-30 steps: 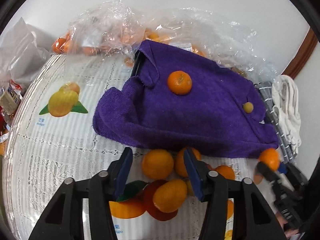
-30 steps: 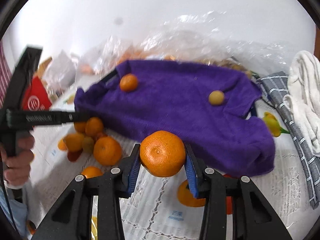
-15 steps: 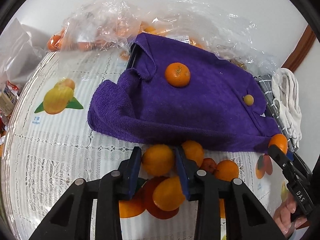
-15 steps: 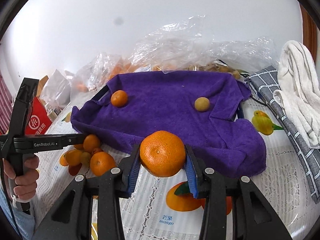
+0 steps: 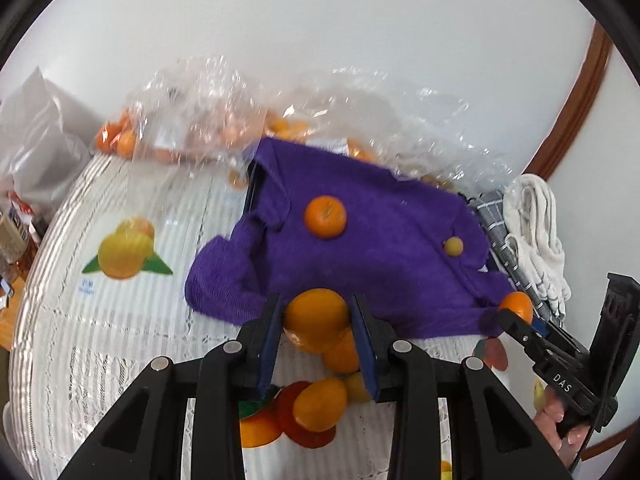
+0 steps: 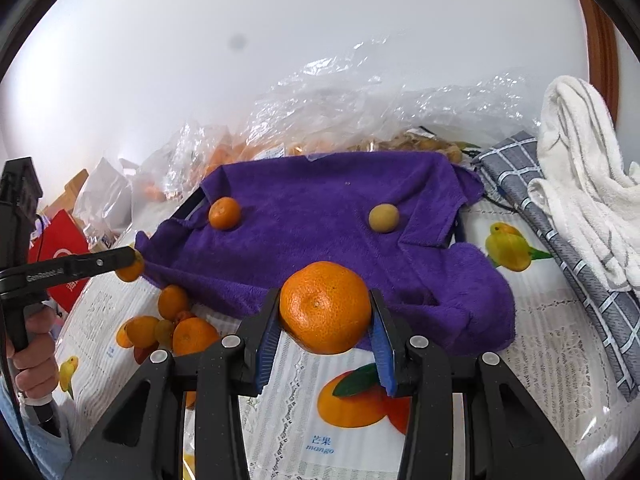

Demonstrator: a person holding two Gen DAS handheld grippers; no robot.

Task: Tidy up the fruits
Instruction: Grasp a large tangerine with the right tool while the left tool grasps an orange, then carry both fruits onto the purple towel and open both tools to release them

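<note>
L gripper (image 5: 316, 322) jaws clamped, R gripper (image 6: 325, 314) likewise

Bright even daylight; fisheye edges warped; left view motion-blurred.

Two tongs each clamp one orange fruit (image 6: 325, 306), two fruits lie on one purple towel (image 6: 320, 216), roughly five sit loose on the surface (image 6: 552, 344), and the bagged ones blur beyond counting.

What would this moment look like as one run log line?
left gripper: shut on small orange | right gripper: shut on large mandarin | purple towel: holds one mandarin, one yellowish fruit
</note>
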